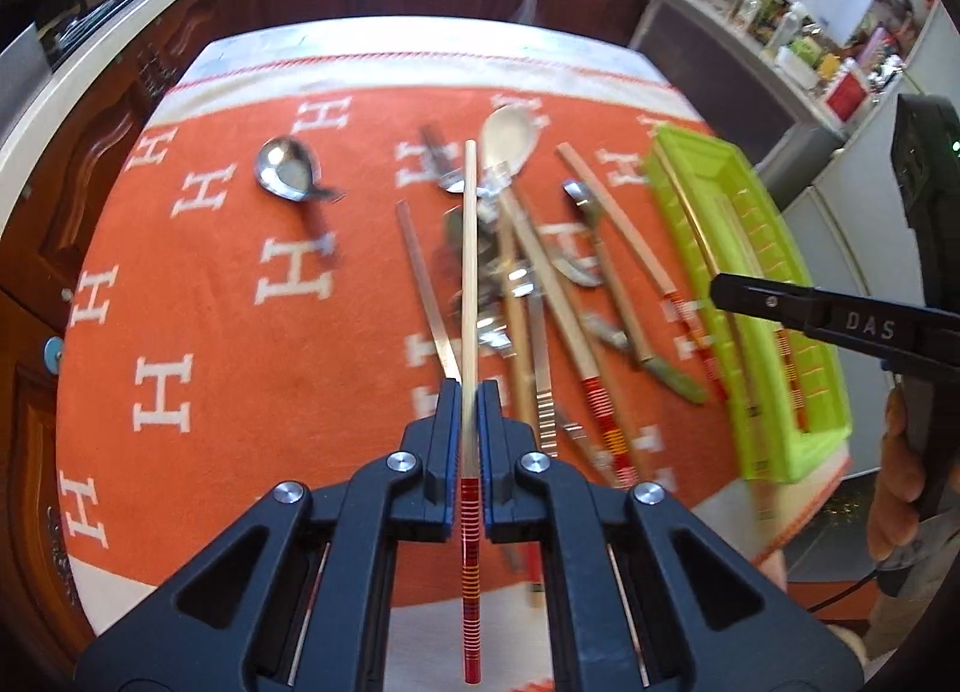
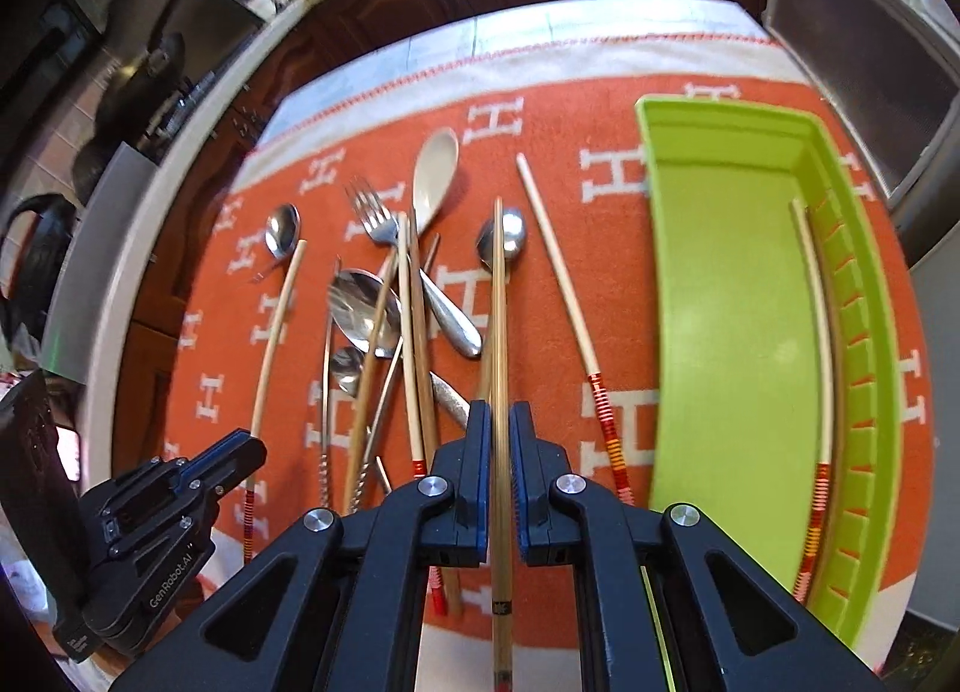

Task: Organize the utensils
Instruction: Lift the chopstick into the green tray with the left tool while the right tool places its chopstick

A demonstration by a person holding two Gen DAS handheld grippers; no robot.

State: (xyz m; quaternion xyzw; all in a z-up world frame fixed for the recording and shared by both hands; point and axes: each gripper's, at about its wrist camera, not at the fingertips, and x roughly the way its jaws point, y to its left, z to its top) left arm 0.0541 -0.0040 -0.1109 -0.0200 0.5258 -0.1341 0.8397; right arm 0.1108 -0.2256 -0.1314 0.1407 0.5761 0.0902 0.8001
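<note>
Utensils lie mostly unsorted: ahead of your right gripper (image 2: 496,422) the heap (image 2: 396,320) of spoons, fork and chopsticks sits on the orange cloth (image 2: 540,110), slightly to its left, while the green tray (image 2: 738,284) off to its right holds just one red-banded chopstick (image 2: 822,368), lying along the tray's far-side wall. Your left gripper (image 1: 469,398) is clamped on a pale chopstick with red bands (image 1: 470,284), the stick running straight out between the fingers and lifted over the pile. Your right gripper has its jaws narrowed around a plain bamboo chopstick (image 2: 499,332); a sliver of gap shows on each side, so I judge it held but cannot be certain the grip is firm. From the left gripper, the tray sits far to the right, with the right gripper's finger between. By my reading you are early in the job: one piece placed, two in hand, and the rest remains, including another banded chopstick (image 2: 570,296) just left of the tray, a cream spoon (image 2: 435,176), a fork (image 2: 372,218), and a steel spoon (image 2: 282,230) further left.
</note>
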